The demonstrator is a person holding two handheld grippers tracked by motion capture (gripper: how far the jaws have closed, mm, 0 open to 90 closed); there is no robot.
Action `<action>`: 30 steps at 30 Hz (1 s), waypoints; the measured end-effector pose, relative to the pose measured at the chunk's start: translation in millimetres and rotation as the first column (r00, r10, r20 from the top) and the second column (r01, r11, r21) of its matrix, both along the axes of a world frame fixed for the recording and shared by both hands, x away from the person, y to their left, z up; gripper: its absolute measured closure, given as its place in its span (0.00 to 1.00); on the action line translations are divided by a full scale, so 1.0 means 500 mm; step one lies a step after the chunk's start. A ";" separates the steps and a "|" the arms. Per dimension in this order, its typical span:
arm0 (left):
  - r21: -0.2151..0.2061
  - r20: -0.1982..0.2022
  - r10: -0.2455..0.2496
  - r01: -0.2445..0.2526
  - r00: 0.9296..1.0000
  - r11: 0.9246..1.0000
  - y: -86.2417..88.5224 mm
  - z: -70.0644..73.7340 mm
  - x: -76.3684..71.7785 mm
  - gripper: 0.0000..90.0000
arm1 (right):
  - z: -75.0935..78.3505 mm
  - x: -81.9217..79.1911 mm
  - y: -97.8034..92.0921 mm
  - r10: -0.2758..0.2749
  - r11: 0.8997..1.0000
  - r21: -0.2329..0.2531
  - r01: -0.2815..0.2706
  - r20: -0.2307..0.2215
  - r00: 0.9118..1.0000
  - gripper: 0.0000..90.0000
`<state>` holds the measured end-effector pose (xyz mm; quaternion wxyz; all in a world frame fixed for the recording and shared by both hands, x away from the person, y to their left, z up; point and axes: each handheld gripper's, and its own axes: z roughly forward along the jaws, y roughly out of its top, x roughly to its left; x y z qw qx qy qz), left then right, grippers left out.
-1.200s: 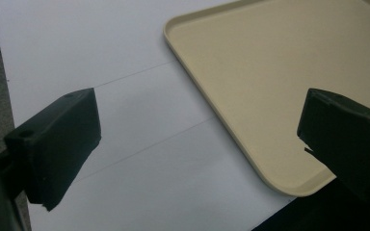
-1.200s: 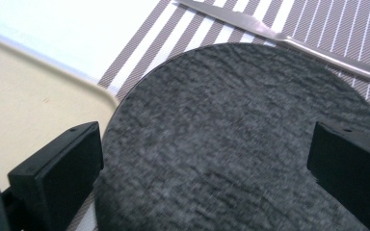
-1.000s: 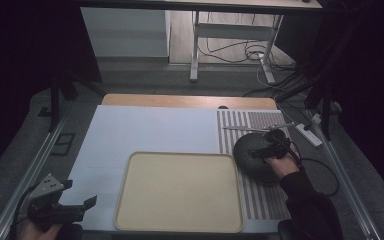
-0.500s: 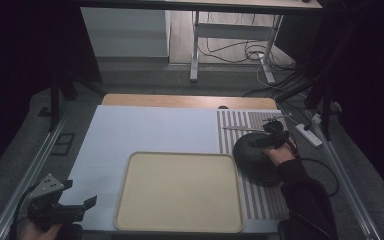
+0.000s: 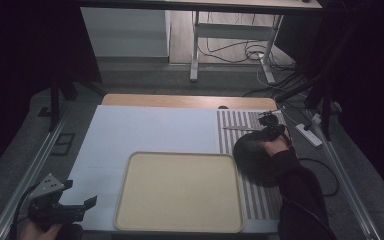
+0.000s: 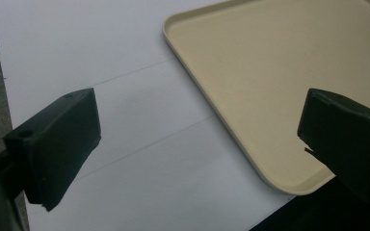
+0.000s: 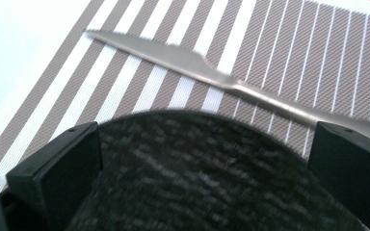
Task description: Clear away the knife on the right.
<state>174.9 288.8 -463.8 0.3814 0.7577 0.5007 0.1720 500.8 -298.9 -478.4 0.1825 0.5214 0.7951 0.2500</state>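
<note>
A dark round plate [image 5: 252, 159] lies on a grey-and-white striped placemat [image 5: 225, 140] at the right of the table. A silver knife [image 5: 240, 129] rests on the placemat just beyond the plate. My right gripper [image 5: 269, 123] hovers over the plate's far edge, next to the knife. In the right gripper view the jaws of my right gripper [image 7: 202, 159] stand wide apart, open, with the plate [image 7: 207, 187] under them and the knife [image 7: 192, 62] ahead. My left gripper [image 5: 82, 196] is open at the near left corner, holding nothing.
A beige tray [image 5: 180, 192] with nothing on it sits at the front middle on a pale blue-white mat [image 5: 155, 130]. In the left gripper view the tray's near corner [image 6: 270, 72] lies to the right of the mat [image 6: 101, 57]. Metal rails run along both table sides.
My right gripper has moved away from the person, from above the plate's middle to its far edge near the knife. The left gripper has stayed put.
</note>
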 end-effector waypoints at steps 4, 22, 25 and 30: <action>-0.001 0.000 0.001 -0.001 1.000 1.000 0.000 0.000 0.000 0.02 | -0.004 0.020 -0.003 -0.020 1.000 0.000 0.020 -0.002 1.000 0.00; 0.003 -0.005 0.002 -0.002 1.000 1.000 0.000 0.000 0.001 0.02 | 0.005 0.084 -0.053 -0.001 1.000 0.019 0.002 -0.022 1.000 0.75; 0.011 -0.005 -0.001 0.001 1.000 1.000 -0.002 0.000 0.001 0.02 | 0.002 0.094 -0.061 0.004 1.000 -0.009 -0.004 -0.036 0.999 1.00; 0.003 -0.005 -0.001 0.001 1.000 1.000 0.000 -0.001 0.001 0.02 | -0.017 0.113 -0.066 -0.012 0.998 -0.064 0.008 -0.048 0.999 1.00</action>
